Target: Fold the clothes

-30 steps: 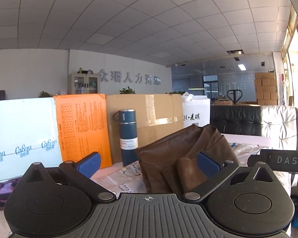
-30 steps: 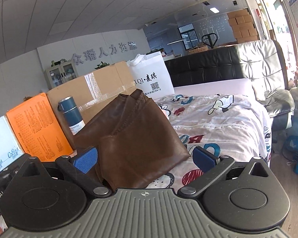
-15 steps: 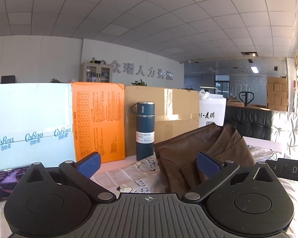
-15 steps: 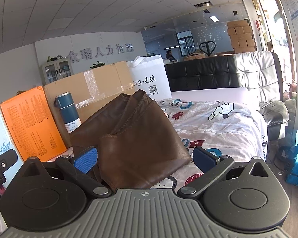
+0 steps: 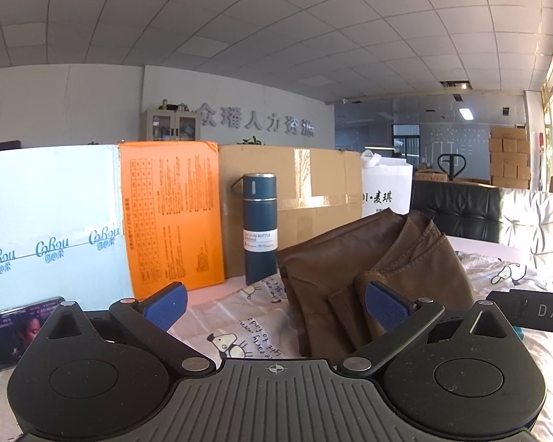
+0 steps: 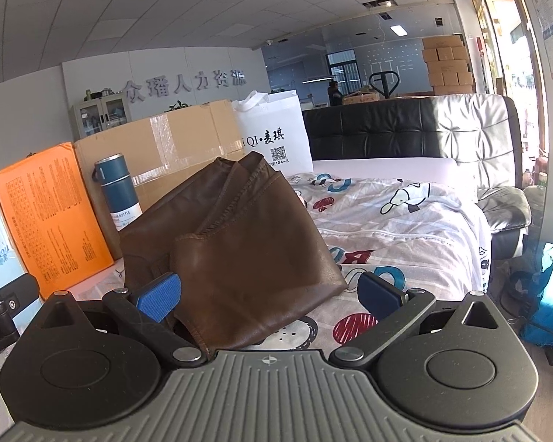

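Presently noted brown leather-like garment (image 6: 236,243), folded into a thick bundle, lying on cartoon-print bed sheet (image 6: 398,221) in front of tall dark-blue vacuum bottle (image 5: 258,228) and taped brown cardboard box (image 5: 324,199). Near edge of bundle seen just ahead of both cameras, between the two grippers.

Left gripper (image 5: 272,304): spread wide, nothing between blue pads; right-hand pad close against a doubled flap of the garment, contact not resolvable. Right gripper (image 6: 269,294): likewise spread wide and empty; garment's lower edge lying between the fingers, left pad overlapping the fabric in view, touching or not could not be told.

Handling, judged from appearance only:
- Looked heavier and stiffer than cloth; broad smooth panels, few fine wrinkles, layers holding shape.
- Smooth sheen suggested a slippery face; a pinch on a single flat layer judged likely to slide.
- Not fragile; tolerant of a firm squeeze.
- Best hold judged at stitched seams or hemmed edges (image 6: 217,221), where thickness gives the pads purchase; near corners of the top flap, one per gripper.
- Stacked layers judged liable to shift if only the top layer is lifted.
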The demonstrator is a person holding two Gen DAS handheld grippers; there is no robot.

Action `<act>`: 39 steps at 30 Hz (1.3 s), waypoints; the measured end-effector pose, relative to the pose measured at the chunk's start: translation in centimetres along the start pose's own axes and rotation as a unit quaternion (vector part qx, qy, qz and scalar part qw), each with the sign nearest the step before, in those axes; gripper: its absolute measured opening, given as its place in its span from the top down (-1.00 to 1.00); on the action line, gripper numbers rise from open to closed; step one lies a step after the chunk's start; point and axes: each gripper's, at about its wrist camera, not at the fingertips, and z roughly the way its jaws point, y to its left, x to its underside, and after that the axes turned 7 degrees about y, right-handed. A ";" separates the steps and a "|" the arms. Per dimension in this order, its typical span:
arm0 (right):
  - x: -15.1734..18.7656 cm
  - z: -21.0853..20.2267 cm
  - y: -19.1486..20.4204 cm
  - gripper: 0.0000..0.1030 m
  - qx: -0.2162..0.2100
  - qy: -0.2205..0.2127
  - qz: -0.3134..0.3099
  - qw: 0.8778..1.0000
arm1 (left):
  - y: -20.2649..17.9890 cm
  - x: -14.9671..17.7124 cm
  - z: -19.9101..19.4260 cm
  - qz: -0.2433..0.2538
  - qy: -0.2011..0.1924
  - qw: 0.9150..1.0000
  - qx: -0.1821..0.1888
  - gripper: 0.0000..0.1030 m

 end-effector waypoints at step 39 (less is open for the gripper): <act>0.1 0.0 1.8 -1.00 0.000 -0.003 -0.029 1.000 | 0.6 0.2 0.5 -0.011 0.019 1.000 -0.011 -1.00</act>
